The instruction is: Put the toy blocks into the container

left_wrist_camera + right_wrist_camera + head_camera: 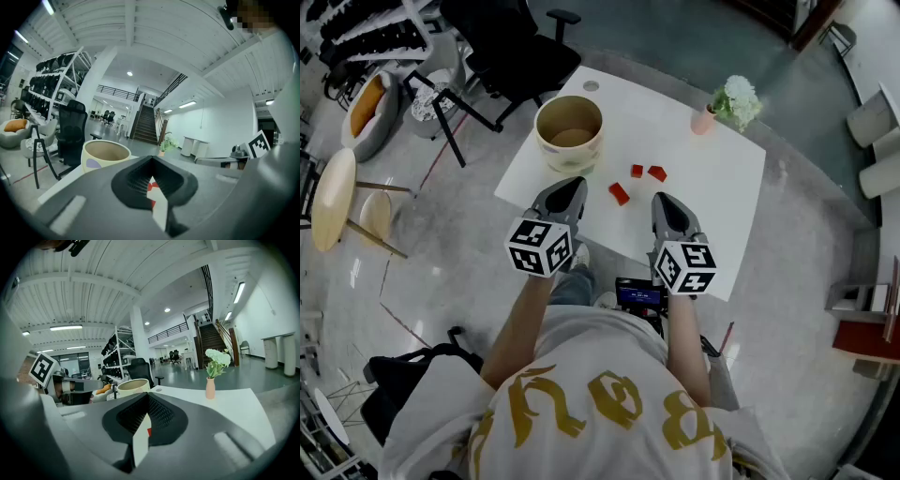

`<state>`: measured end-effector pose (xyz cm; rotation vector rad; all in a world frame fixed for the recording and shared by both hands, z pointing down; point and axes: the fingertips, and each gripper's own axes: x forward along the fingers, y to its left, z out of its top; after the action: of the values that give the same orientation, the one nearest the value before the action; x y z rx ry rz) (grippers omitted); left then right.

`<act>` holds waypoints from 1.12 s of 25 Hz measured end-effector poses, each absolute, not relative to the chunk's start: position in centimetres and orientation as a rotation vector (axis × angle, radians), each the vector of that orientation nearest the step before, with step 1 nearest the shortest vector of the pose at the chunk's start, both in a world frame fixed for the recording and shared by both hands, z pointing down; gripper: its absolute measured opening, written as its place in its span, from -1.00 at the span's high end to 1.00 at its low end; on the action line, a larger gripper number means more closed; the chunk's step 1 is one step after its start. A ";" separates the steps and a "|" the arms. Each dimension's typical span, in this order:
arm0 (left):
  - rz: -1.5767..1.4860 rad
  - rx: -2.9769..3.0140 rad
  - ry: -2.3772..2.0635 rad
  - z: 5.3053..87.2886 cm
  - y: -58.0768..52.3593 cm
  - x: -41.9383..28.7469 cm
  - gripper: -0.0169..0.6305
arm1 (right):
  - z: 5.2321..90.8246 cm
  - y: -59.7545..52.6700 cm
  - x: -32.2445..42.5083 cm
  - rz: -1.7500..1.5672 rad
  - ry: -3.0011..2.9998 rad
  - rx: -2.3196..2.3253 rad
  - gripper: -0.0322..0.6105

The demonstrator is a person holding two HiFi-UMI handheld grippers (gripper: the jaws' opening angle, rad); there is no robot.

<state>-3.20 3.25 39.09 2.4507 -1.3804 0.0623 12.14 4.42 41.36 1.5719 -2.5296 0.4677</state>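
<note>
We hold a gripper in each hand, low over the near edge of the white counter (712,206). The left gripper (572,186) has its jaws pressed together, with nothing between them. The right gripper (662,200) is pressed together too, and it holds nothing. Both point out across the counter and tip down just a little.

The toy blocks are small and bright red (three of them, all lying flat on the counter). The nearest block (619,193) sits between our two grippers, just past their tips, and it is turned a bit crooked. The middle block (637,171) is a little farther away and looks like the smallest one. The right block (657,172) lies just beside the middle one, not touching it. No block touches a gripper. In each gripper view we see a bit of red through the thin slit under the closed jaws.

The container (567,156) is a big round pot, pale cream on the outside and brown inside. It has a soft purple patch on its side. It stands upright on the counter, past the left gripper and to the left of the blocks, near them but apart.

At the far right corner of the counter stands a little pink vase (703,120) with white flowers (736,98). A black chair (502,47) stands on the floor behind the container.
</note>
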 end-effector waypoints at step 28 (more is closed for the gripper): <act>0.203 2.358 -1.324 45.2 2.9 -2.4 0.94 | 46.7 3.8 11.0 0.362 -2.457 1.322 0.39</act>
<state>-2.37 2.91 45.15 2.3576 -1.3238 0.2031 11.03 3.80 46.75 1.3216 -2.4566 0.3621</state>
